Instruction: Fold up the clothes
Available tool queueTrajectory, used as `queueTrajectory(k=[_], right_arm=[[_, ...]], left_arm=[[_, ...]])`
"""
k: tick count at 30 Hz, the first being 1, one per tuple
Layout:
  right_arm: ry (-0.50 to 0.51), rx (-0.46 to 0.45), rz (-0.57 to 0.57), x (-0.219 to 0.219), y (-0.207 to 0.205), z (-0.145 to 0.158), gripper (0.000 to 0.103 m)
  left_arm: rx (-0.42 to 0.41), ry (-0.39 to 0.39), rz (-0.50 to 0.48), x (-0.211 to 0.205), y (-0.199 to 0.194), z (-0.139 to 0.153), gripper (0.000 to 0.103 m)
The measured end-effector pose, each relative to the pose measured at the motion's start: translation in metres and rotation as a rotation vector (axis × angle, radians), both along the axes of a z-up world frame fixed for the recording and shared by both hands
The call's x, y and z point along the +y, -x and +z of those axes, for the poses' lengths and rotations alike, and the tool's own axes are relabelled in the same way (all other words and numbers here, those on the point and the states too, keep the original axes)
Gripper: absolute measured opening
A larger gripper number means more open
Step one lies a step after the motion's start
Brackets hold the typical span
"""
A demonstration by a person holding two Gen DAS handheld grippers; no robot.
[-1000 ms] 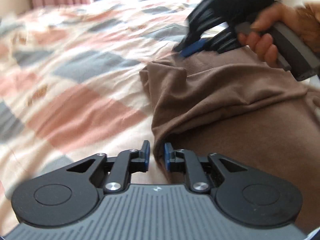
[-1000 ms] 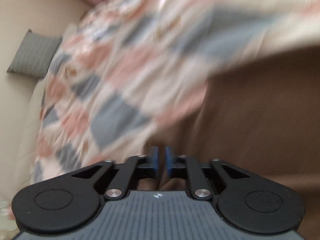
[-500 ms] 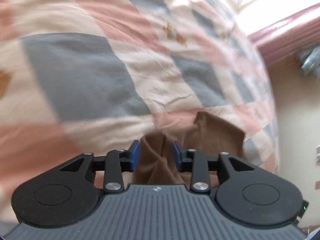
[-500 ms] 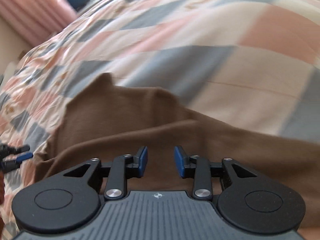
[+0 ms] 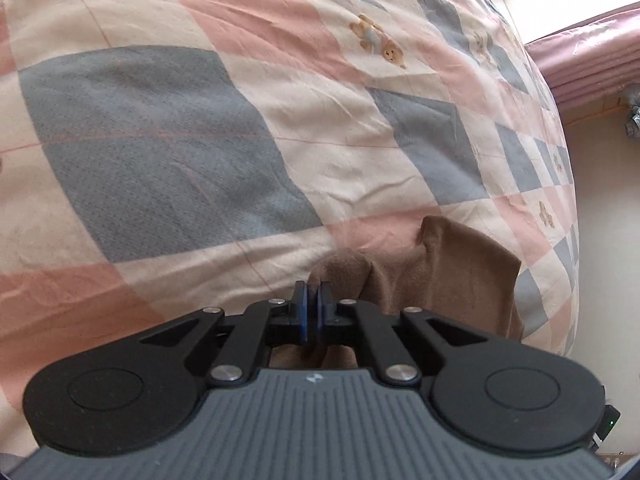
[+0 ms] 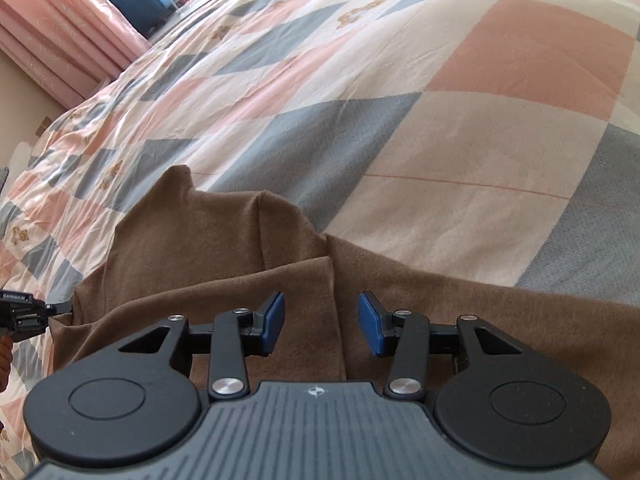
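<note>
On checked quilt [image 6: 460, 128], soft brown garment [image 6: 224, 248]

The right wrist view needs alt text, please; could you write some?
An open hand-held gripper hovers over a brown garment with a folded flap, on a pink, grey and cream checked quilt. Pink curtains hang beyond.

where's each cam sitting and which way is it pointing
Left wrist: sits behind the left tongs, facing along them over the checked quilt; the tongs are shut on a bunch of the brown garment.
Right wrist: sits behind the open right tongs, low over the garment, facing the pink curtain.
Shared: garment and quilt; the left tongs appear at the right view's left edge.
</note>
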State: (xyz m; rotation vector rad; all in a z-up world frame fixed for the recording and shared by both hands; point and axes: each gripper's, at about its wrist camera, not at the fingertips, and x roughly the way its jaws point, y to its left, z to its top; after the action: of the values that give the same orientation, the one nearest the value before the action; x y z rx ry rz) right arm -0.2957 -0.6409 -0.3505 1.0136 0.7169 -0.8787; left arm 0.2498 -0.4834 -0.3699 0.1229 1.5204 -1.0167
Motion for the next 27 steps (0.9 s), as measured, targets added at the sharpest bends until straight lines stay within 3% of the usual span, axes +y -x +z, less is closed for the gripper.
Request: queueTrajectory(k=[7, 8, 9, 10, 11, 14, 17, 19, 23, 25, 27], right_arm=[[-0.033, -0.007, -0.002, -0.009, 0.004, -0.009, 0.044], [-0.037, -0.011, -0.002, -0.010, 0.004, -0.011, 0.040], [-0.043, -0.018, 0.004, -0.010, 0.003, -0.012, 0.026], [-0.051, -0.030, 0.017, -0.009, 0.000, -0.012, 0.004], [-0.059, -0.043, 0.031, -0.009, -0.002, -0.012, 0.003], [-0.044, -0.016, 0.041, 0.001, -0.006, 0.004, 0.002], [-0.067, -0.085, -0.034, 0.012, 0.006, 0.033, 0.002], [-0.077, -0.081, -0.097, 0.016, 0.015, 0.044, 0.002], [-0.152, 0.098, -0.171, 0.003, 0.027, 0.011, 0.002], [-0.215, 0.077, -0.152, 0.000, 0.027, -0.004, 0.007], [-0.209, 0.063, -0.115, 0.005, 0.021, -0.004, 0.018]], left_arm=[[-0.006, 0.006, 0.025, 0.002, 0.001, -0.006, 0.002], [-0.010, 0.005, 0.021, 0.001, 0.001, -0.006, 0.002], [-0.015, 0.002, 0.017, 0.000, 0.002, -0.006, 0.002], [-0.020, 0.003, 0.010, 0.000, 0.002, -0.006, 0.002], [-0.028, 0.002, 0.003, 0.000, 0.003, -0.005, 0.002], [-0.056, 0.001, -0.026, -0.003, 0.004, -0.003, 0.002], [-0.082, -0.001, -0.052, -0.004, 0.002, -0.003, 0.002], [-0.085, -0.010, -0.052, -0.004, -0.002, -0.007, 0.002], [-0.152, -0.037, -0.036, -0.006, -0.009, -0.010, 0.000], [-0.139, -0.024, -0.025, -0.005, -0.015, -0.007, 0.000], [-0.101, -0.010, -0.024, -0.001, -0.015, -0.001, 0.002]])
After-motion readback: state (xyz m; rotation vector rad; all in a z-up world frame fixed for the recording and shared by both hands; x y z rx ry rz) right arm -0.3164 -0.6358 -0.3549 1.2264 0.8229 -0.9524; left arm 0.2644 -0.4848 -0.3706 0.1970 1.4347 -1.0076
